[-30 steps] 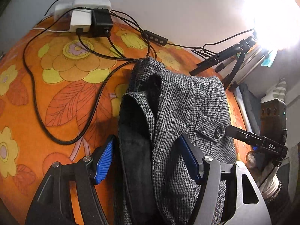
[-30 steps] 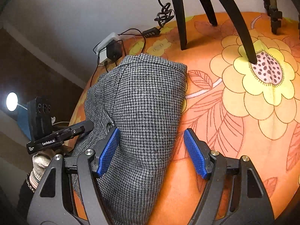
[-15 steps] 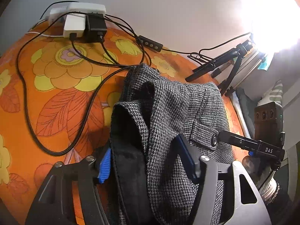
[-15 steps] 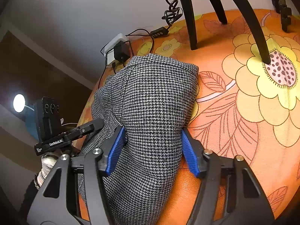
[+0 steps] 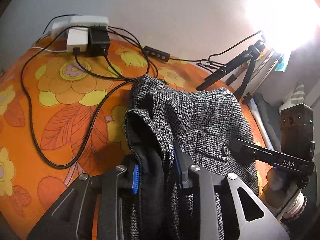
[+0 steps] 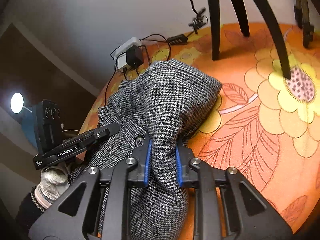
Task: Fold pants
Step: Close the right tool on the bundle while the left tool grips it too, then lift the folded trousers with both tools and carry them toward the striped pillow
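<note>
The grey houndstooth wool pants (image 6: 170, 104) lie bunched on the orange flower-print surface (image 6: 260, 140), near its left edge, so folding seems barely begun; no flat, tidy fold shows yet. The left gripper (image 5: 156, 172) has its jaws clamped on the dark-lined waistband, and the right gripper (image 6: 163, 160) has its jaws clamped on a fabric ridge. The garment's long axis runs from near to far, toward the white power strip (image 5: 80, 23).

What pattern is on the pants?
A small black, grey and white houndstooth weave on the pants, clearest in the right wrist view.
</note>
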